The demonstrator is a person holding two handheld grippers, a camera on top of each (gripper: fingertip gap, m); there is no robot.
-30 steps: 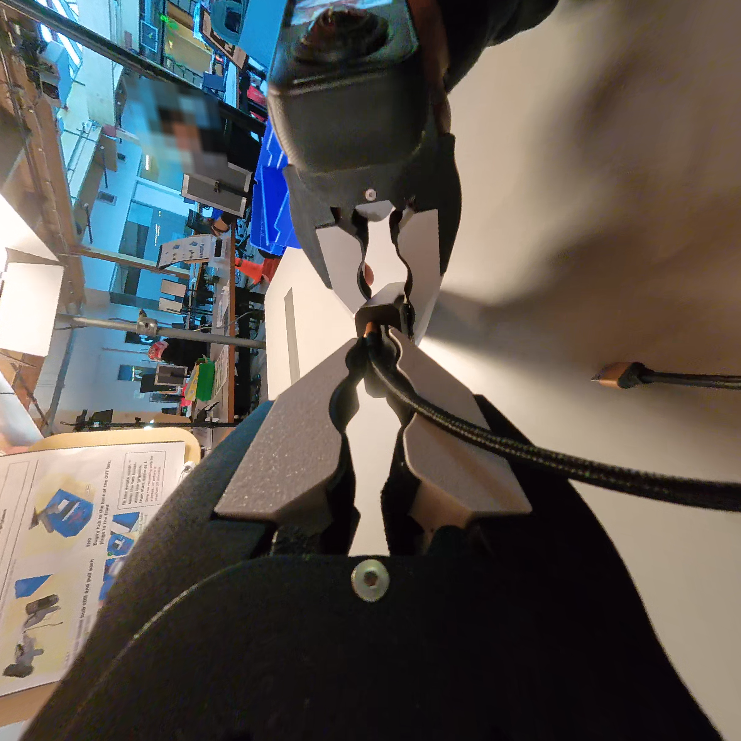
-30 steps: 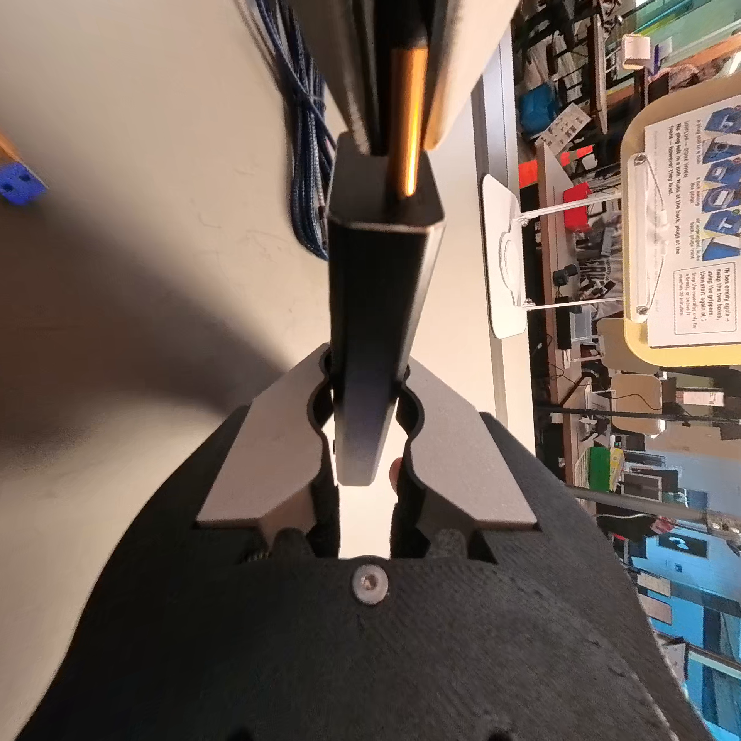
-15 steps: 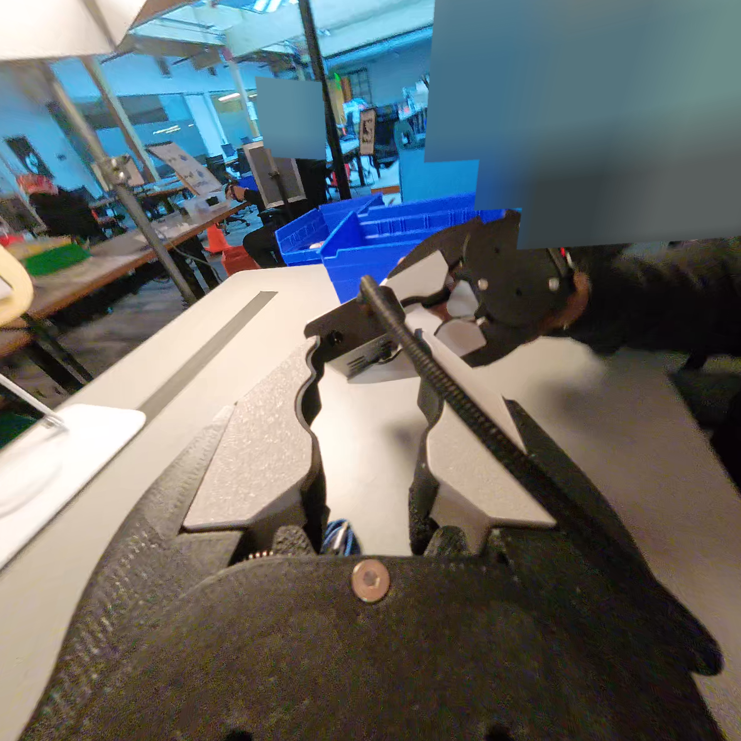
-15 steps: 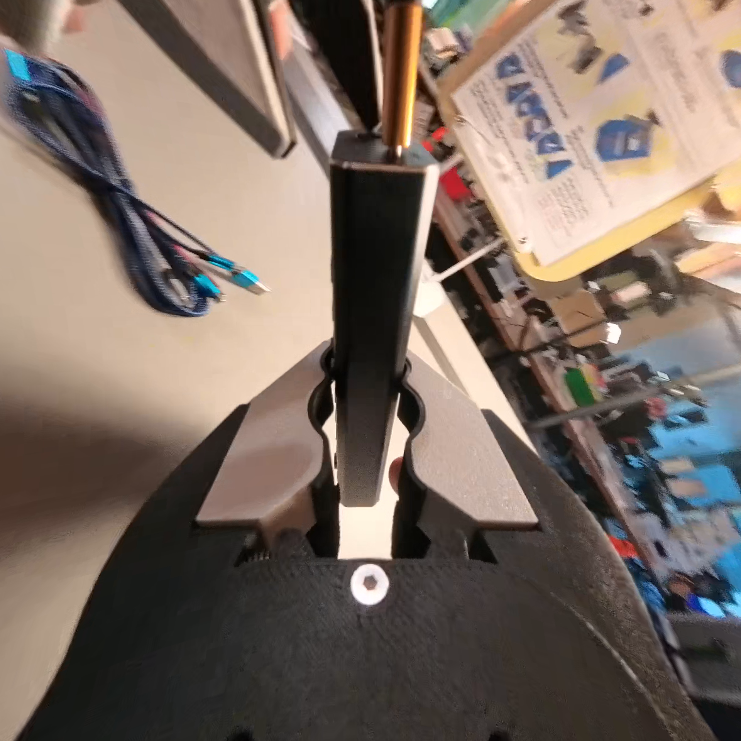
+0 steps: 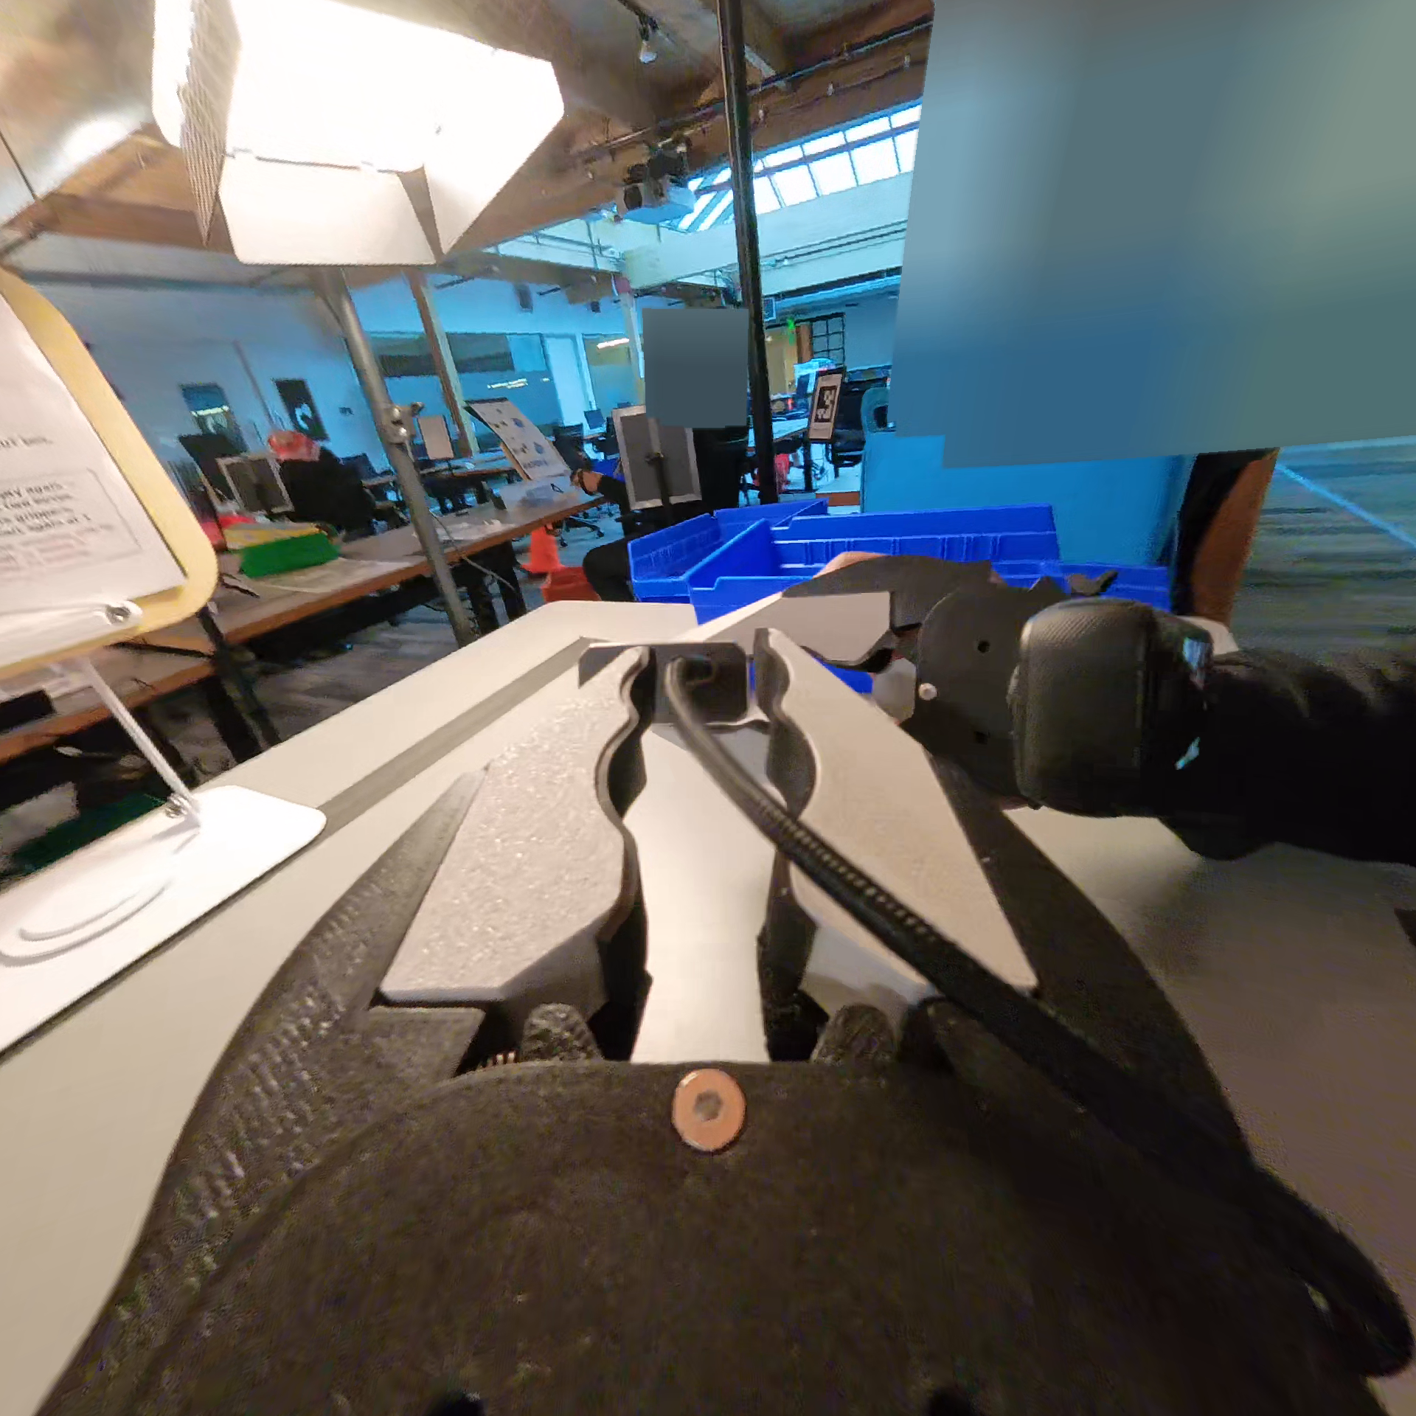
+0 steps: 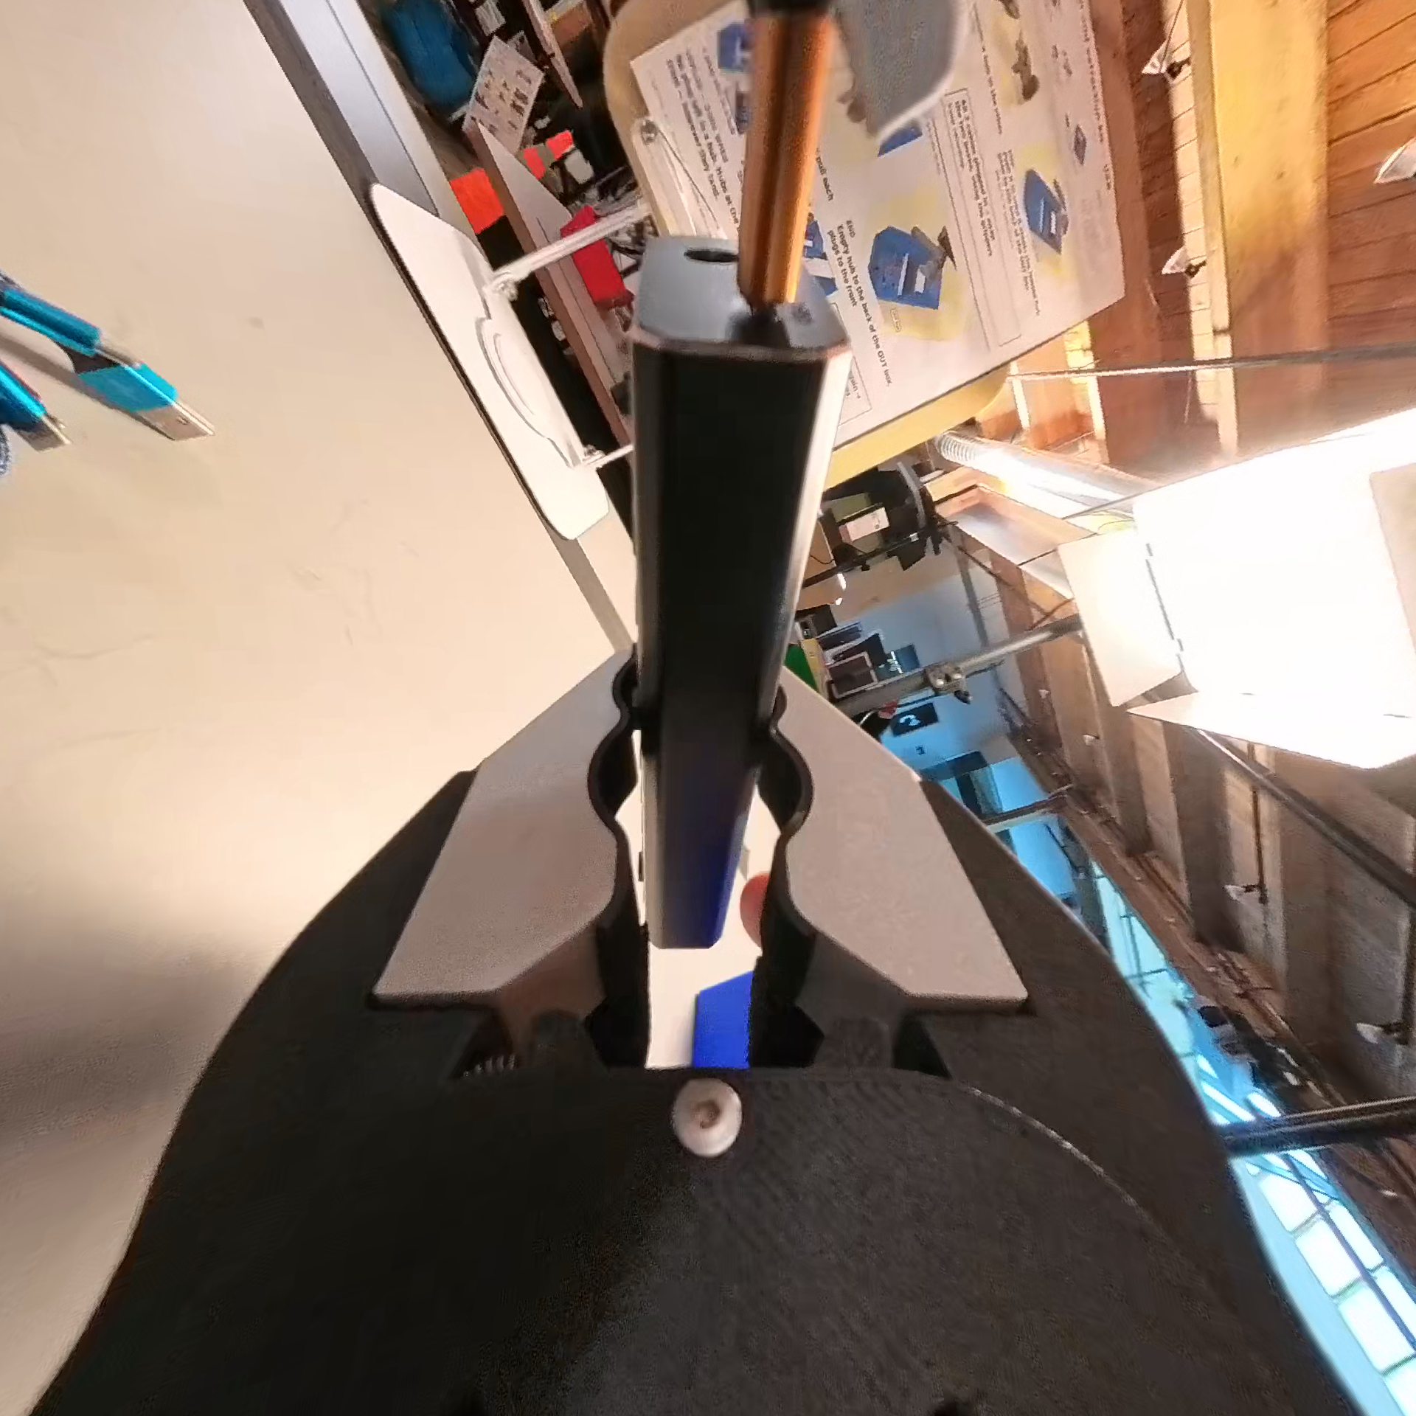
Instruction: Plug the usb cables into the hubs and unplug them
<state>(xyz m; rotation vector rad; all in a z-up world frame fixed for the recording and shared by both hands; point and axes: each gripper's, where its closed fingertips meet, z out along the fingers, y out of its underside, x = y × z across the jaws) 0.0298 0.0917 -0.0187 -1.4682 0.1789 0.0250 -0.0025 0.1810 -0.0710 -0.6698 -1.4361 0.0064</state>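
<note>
hub (image 6: pixel 720 613) lengthwise along right gripper (image 6: pixel 701 716), plugged

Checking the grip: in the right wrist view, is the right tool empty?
No, the right tool is clamped on the black hub.

Black hub (image 6: pixel 720 613) held upright; copper-ended black cable (image 6: pixel 778 145) plugged into top end

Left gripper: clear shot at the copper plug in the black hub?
Probably yes. The left gripper is open around the braided black cable at the black hub, whose copper plug is unobstructed.
</note>
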